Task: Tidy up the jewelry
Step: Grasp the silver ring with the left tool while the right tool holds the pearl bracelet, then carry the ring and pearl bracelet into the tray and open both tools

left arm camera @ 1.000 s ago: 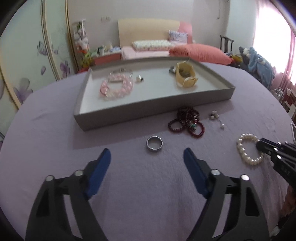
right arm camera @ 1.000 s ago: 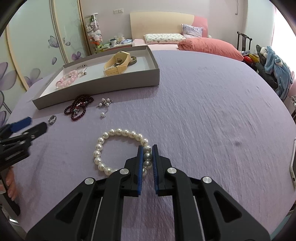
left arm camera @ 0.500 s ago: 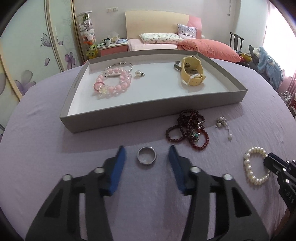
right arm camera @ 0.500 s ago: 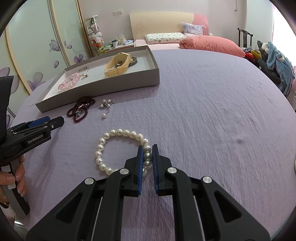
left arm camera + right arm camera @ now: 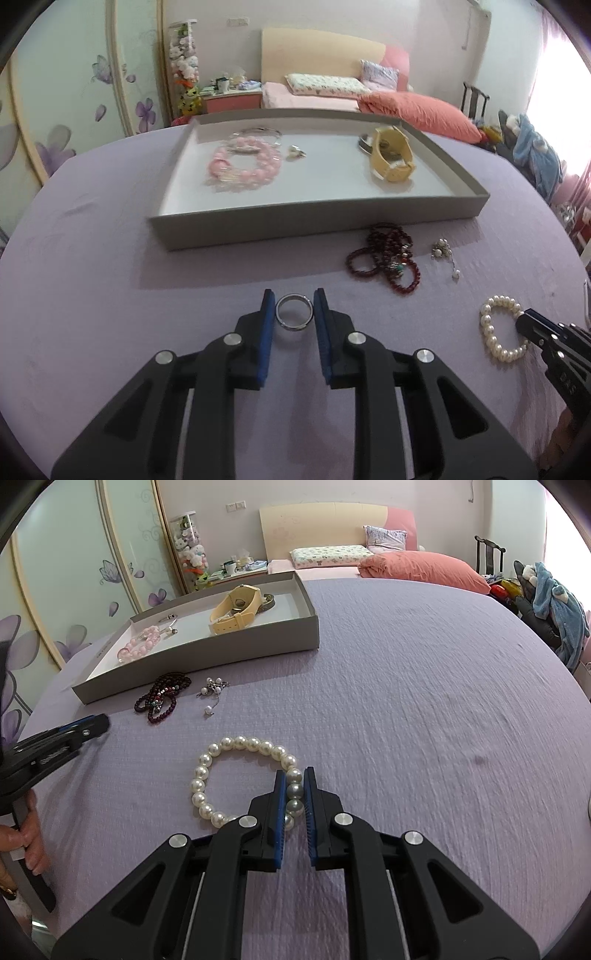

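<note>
A silver ring (image 5: 294, 325) lies on the purple cloth in front of the grey tray (image 5: 314, 225). My left gripper (image 5: 294, 296) has its jaws closing around the ring, and the blue pads touch it on both sides. To the right, my right gripper (image 5: 294, 775) is shut on one side of the white pearl bracelet (image 5: 236, 743), which rests on the cloth. The left wrist view shows that bracelet (image 5: 489, 332) at the far right. A dark red bead bracelet (image 5: 388, 258) and a small pearl earring cluster (image 5: 443, 251) lie between the two, near the tray's front wall.
Inside the tray lie a pink bead bracelet (image 5: 240, 170), a silver bangle, a small earring and a yellow watch (image 5: 391, 158). A person's hand (image 5: 26, 834) holds the left tool. Behind the table are a bed, a coral pillow (image 5: 424, 568) and a chair with clothes.
The left gripper's jaws have come from wide open to touching the ring, which now sits between the pads. The right gripper has stayed on the pearl bracelet.
</note>
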Motion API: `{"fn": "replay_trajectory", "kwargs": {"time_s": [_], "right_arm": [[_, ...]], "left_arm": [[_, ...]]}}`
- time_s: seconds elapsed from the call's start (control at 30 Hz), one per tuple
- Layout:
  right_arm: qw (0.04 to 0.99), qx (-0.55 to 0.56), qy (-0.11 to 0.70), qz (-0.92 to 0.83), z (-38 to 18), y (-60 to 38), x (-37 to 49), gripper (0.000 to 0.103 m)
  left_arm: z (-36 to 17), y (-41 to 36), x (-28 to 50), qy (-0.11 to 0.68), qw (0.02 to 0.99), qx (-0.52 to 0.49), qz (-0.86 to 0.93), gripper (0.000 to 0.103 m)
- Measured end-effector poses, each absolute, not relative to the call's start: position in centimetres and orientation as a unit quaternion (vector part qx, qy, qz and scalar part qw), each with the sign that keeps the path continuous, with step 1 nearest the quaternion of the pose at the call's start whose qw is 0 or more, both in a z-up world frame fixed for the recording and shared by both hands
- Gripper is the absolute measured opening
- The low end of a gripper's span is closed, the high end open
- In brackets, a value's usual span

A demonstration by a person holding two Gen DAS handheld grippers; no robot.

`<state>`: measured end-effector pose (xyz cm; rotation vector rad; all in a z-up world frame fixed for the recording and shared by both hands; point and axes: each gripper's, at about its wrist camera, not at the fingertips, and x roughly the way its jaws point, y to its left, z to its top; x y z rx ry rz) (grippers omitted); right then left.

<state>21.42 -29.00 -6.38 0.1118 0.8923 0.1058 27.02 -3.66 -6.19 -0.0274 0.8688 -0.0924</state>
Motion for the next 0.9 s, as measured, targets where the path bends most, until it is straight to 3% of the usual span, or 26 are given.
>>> {"fn": "replay_trajectory", "kwargs": {"time_s": [0.3,0.9], "right_arm": [[0.904,0.062,0.419,0.061,-5.9,-29.2,20.8,0.01],[0.954,0.058,0.283,0.084,-0.8,-27.8,18.6,0.01]], "left_arm": [[-4.3,1.1,21.6,0.364,0.93,-0.054,-0.013,0.022],[-2.6,1.1,18.1,0.287,0.956,-0.057,-0.028,0.022]]}}
